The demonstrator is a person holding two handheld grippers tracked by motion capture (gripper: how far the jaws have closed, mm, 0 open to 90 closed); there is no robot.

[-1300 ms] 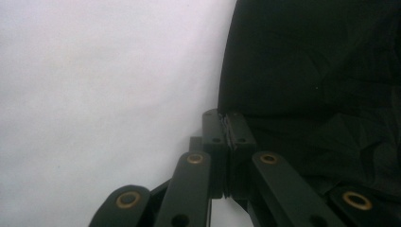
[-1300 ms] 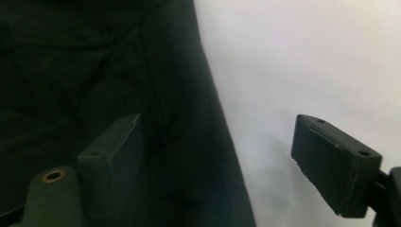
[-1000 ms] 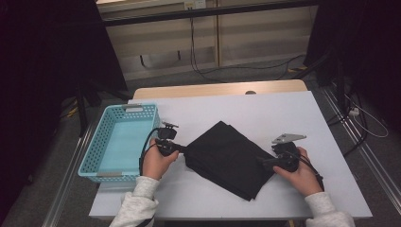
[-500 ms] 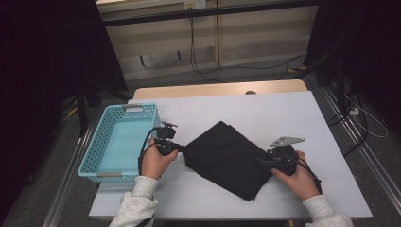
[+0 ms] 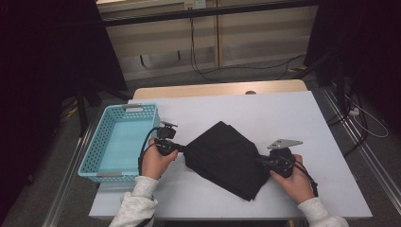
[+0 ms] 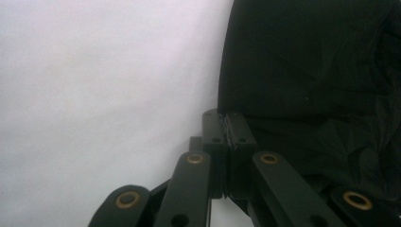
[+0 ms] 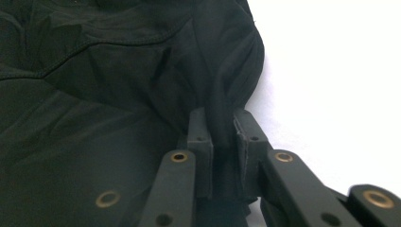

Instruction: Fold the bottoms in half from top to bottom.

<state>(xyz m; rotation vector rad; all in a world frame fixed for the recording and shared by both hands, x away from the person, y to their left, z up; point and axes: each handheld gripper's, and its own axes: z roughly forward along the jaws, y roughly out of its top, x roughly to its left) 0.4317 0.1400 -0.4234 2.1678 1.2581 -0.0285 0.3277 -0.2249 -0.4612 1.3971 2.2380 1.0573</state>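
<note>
While the right gripper has just been closing, its jaws now pinch a thick fold of the black garment between them, and in the right gripper view the bunched cloth stands up between the pads as a narrow ridge — a grip on a roll of fabric rather than on a flat edge. The left gripper is clenched at the garment's opposite corner, its jaws pressed together with what looks like only a sliver of the hem between them; how much cloth it really has I cannot tell. The garment lies folded on the white table, just beside the blue basket, which stands at its left. The risk, as I judge it, comes from the grips being uneven: if both hands lift, the thin left hold could slip and that corner drop, or the right roll could unwind under the weight — then the stacked layers would slide apart and the fold would open. Pulling the two corners apart too hard could also skew the stack, or drag it towards the basket's rim.
</note>
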